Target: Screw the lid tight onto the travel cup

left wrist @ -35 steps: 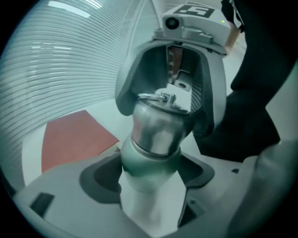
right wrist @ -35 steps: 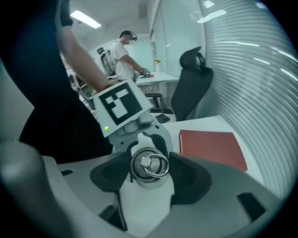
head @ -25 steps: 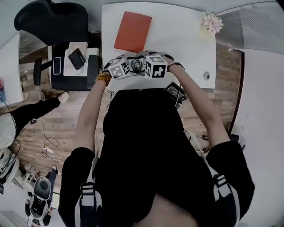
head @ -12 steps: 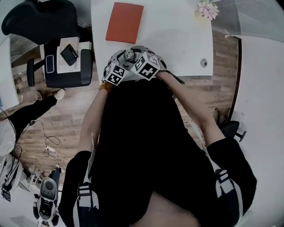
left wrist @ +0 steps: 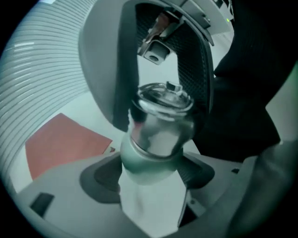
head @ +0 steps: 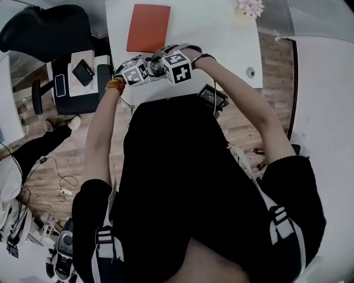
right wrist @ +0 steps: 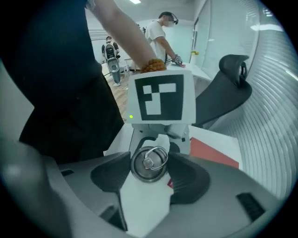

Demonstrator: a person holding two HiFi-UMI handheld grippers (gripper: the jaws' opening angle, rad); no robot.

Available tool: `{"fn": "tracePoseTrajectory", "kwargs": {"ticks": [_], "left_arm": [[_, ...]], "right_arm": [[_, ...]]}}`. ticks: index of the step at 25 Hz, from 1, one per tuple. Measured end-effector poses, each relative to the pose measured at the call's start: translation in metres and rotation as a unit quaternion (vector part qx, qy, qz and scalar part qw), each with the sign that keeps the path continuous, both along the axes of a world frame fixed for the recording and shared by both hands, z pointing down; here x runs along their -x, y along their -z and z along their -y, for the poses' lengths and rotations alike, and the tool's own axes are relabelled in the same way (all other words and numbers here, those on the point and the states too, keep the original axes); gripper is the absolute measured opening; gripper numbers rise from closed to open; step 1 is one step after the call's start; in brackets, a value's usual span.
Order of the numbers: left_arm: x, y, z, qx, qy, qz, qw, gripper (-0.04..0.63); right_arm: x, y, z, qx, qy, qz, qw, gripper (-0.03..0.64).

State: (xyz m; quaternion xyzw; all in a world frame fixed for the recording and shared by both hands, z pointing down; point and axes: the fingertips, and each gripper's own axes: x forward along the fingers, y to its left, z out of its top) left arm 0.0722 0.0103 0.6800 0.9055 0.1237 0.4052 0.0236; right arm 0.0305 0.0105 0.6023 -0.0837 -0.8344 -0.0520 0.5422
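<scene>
A steel travel cup (left wrist: 158,135) stands between the jaws of my left gripper (left wrist: 151,174), which is shut on its lower body. The cup is held just above the near edge of the white table (head: 221,38). The lid (right wrist: 148,163), dark with a wire ring on top, sits on the cup's mouth. My right gripper (right wrist: 150,168) comes down on it from above. Its jaws have just been closing, and its pads now press the lid's rim on both sides. In the head view both marker cubes flank the cup (head: 156,66).
An orange-red notebook (head: 148,27) lies on the table beyond the grippers. Pink flowers (head: 248,6) stand at the far right corner. A black office chair (head: 44,33) and a side stand with phones (head: 77,74) are at the left. A black device (head: 213,98) hangs by my right forearm.
Both grippers stay together around the cup at the table's near edge. The right gripper's marker cube has rolled a little, and the head view has shifted.
</scene>
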Motion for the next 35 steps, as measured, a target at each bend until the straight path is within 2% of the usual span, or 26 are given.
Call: {"fn": "tracePoseTrajectory", "kwargs": {"ticks": [1, 3, 4, 6, 7, 10, 13, 15, 17, 18, 20, 23, 25, 27, 29, 31, 33, 35], "left_arm": [[-0.001, 0.0, -0.001, 0.002, -0.007, 0.003, 1.0, 0.371], [0.0, 0.001, -0.001, 0.004, 0.01, -0.004, 0.9999, 0.373], [0.001, 0.001, 0.0, 0.004, 0.034, -0.012, 0.9994, 0.373], [0.005, 0.003, 0.003, 0.006, 0.099, -0.034, 0.9945, 0.38], [0.007, 0.005, 0.004, 0.008, 0.138, -0.047, 0.9893, 0.379], [0.01, 0.011, 0.005, 0.013, 0.236, -0.087, 0.9678, 0.379], [0.006, 0.012, 0.004, 0.0, 0.298, -0.1, 0.9494, 0.379], [0.004, 0.012, 0.007, -0.01, 0.326, -0.097, 0.9404, 0.375], [0.003, 0.011, 0.008, -0.012, 0.332, -0.094, 0.9386, 0.364], [0.003, 0.011, 0.007, -0.011, 0.325, -0.091, 0.9413, 0.362], [0.004, 0.01, 0.005, -0.008, 0.294, -0.085, 0.9519, 0.359], [0.003, 0.007, 0.004, -0.002, 0.224, -0.067, 0.9724, 0.359], [0.004, 0.006, 0.003, 0.005, 0.161, -0.046, 0.9859, 0.359], [0.004, 0.005, 0.003, 0.007, 0.089, -0.019, 0.9958, 0.359], [0.006, 0.005, 0.004, 0.007, 0.03, 0.003, 0.9995, 0.359], [0.009, 0.005, 0.004, 0.01, 0.005, 0.013, 0.9999, 0.362], [0.007, 0.005, 0.003, 0.011, 0.016, 0.009, 0.9998, 0.362], [0.008, 0.003, 0.004, 0.004, 0.06, -0.005, 0.9982, 0.373]], "right_arm": [[0.0, 0.0, 0.0, -0.003, 0.009, -0.002, 1.0, 0.258], [-0.002, 0.001, -0.002, -0.008, 0.004, 0.007, 1.0, 0.259], [-0.003, 0.003, -0.002, -0.008, -0.015, 0.019, 1.0, 0.269], [-0.006, 0.011, 0.002, 0.001, -0.1, 0.059, 0.993, 0.301], [-0.007, 0.016, 0.005, 0.006, -0.157, 0.082, 0.984, 0.302], [-0.014, 0.022, 0.013, 0.002, -0.311, 0.114, 0.944, 0.302], [-0.014, 0.019, 0.015, -0.005, -0.403, 0.119, 0.907, 0.293], [-0.012, 0.016, 0.018, -0.011, -0.429, 0.113, 0.896, 0.273], [-0.009, 0.011, 0.018, -0.019, -0.419, 0.099, 0.902, 0.244], [-0.008, 0.01, 0.017, -0.019, -0.406, 0.094, 0.909, 0.244], [-0.006, 0.008, 0.015, -0.012, -0.371, 0.087, 0.924, 0.242], [-0.006, 0.007, 0.011, -0.001, -0.292, 0.074, 0.954, 0.241], [-0.005, 0.006, 0.009, -0.001, -0.214, 0.061, 0.975, 0.239], [-0.004, 0.004, 0.006, -0.008, -0.127, 0.045, 0.991, 0.239], [0.0, 0.003, 0.004, -0.017, -0.06, 0.029, 0.998, 0.239], [0.004, 0.002, 0.004, -0.023, -0.035, 0.02, 0.999, 0.241], [0.002, 0.003, 0.002, -0.027, -0.045, 0.024, 0.998, 0.242], [0.0, 0.007, 0.002, -0.019, -0.085, 0.05, 0.995, 0.273]]}}
